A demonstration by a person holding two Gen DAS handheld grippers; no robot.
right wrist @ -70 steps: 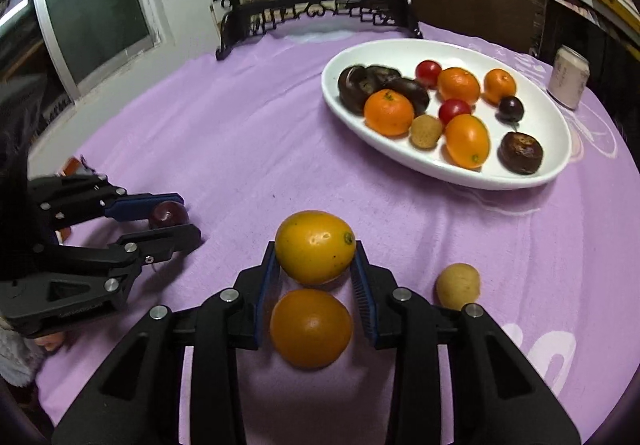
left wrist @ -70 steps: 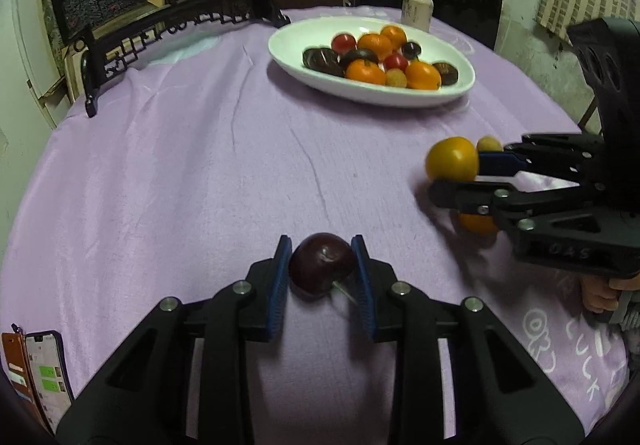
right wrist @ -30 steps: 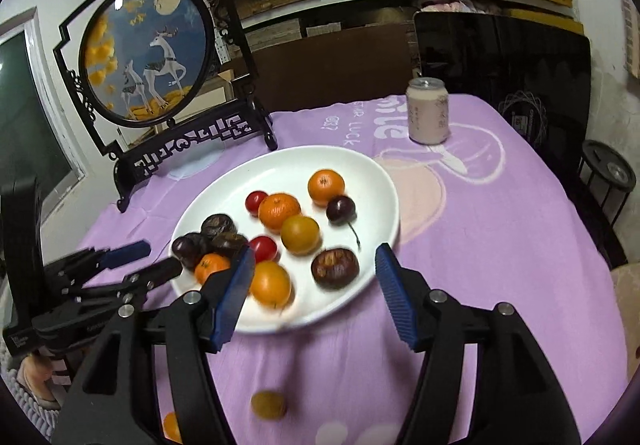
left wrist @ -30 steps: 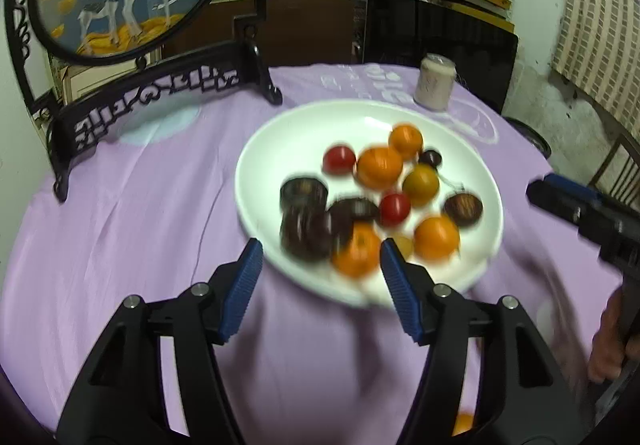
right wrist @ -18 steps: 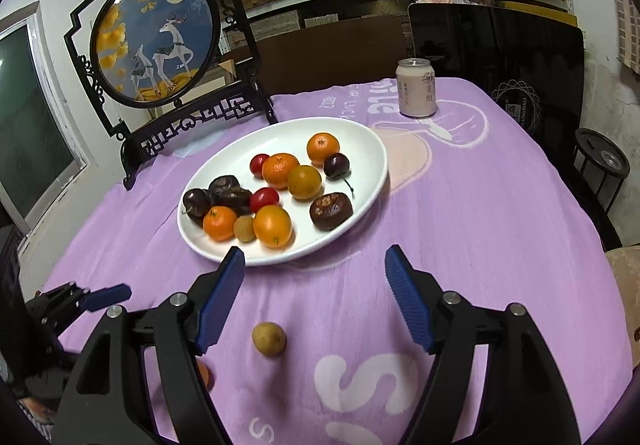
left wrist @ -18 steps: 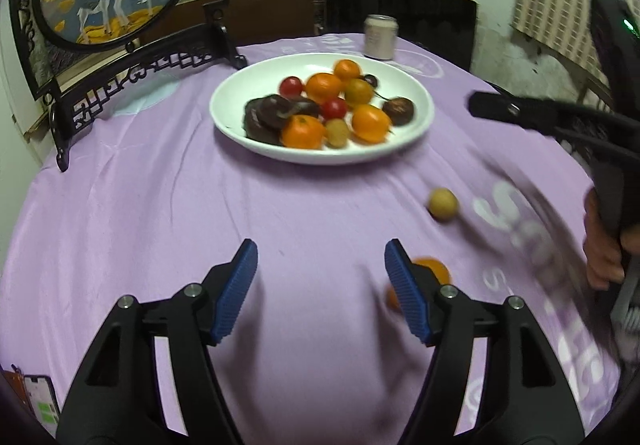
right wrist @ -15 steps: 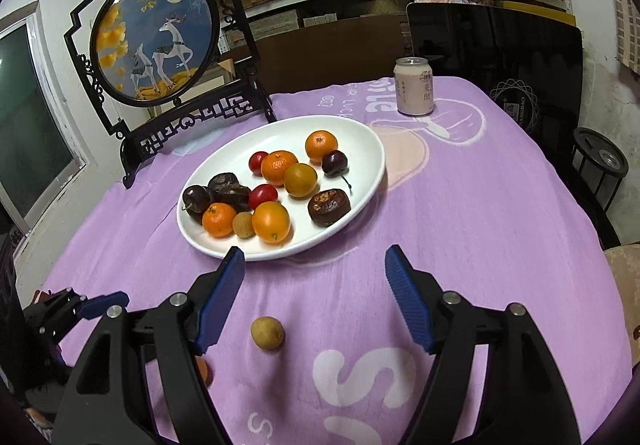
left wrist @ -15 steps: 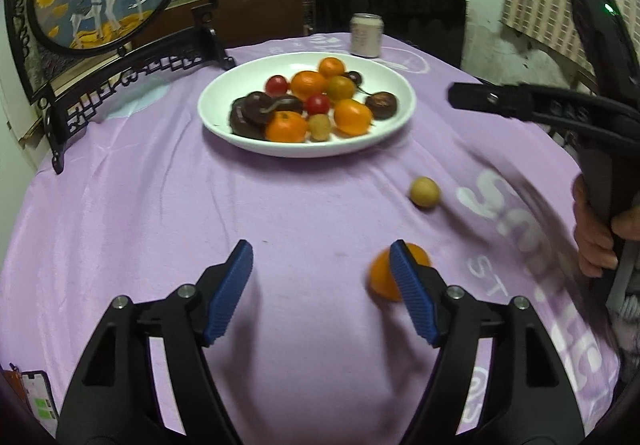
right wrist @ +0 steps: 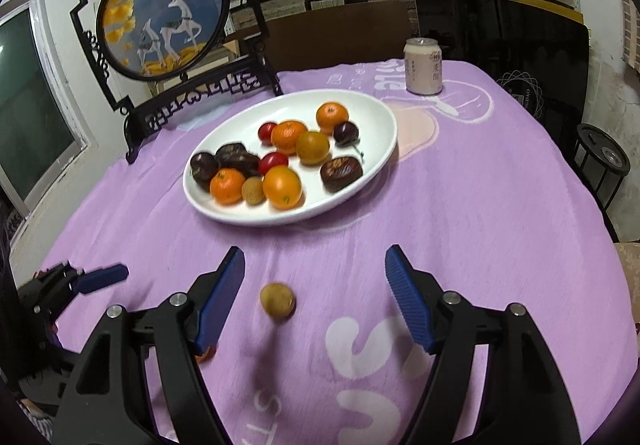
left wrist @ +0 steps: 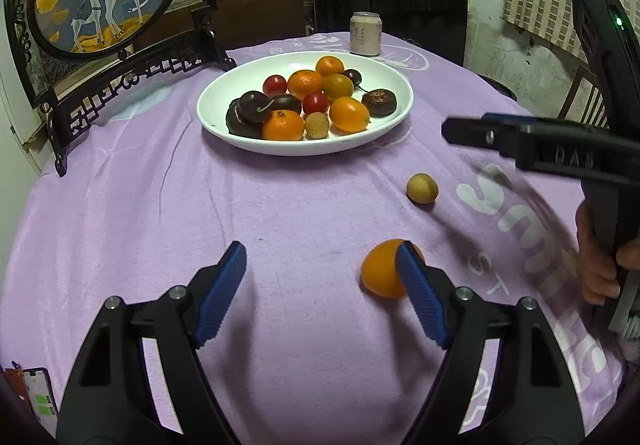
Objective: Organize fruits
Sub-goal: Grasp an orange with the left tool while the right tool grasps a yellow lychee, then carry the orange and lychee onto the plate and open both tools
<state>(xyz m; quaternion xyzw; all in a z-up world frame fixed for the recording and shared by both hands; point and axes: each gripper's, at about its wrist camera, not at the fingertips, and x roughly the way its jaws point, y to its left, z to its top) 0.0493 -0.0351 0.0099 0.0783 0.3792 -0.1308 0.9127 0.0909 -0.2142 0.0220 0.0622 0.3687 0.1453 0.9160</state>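
Left tongs (left wrist: 320, 291) just widened, empty; right tongs (right wrist: 316, 299) wide, empty.

We read "DAS" on the right hand-held gripper (left wrist: 568, 157). The purple cloth (left wrist: 520, 213) carries large white letters, including "ST". The can's (right wrist: 423, 65) print is too small.

Orange (left wrist: 382, 269) half behind a tong pad; phone (left wrist: 40, 391) cut by edge.

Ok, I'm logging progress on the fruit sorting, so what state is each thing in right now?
left gripper: open, empty, jaws just been opening
right gripper: open, empty, jaws just been opening
white plate: upright, loaded with fruit
orange: loose on the cloth, behind the left gripper's right-hand finger
small tan fruit: loose on the cloth
drink can: upright
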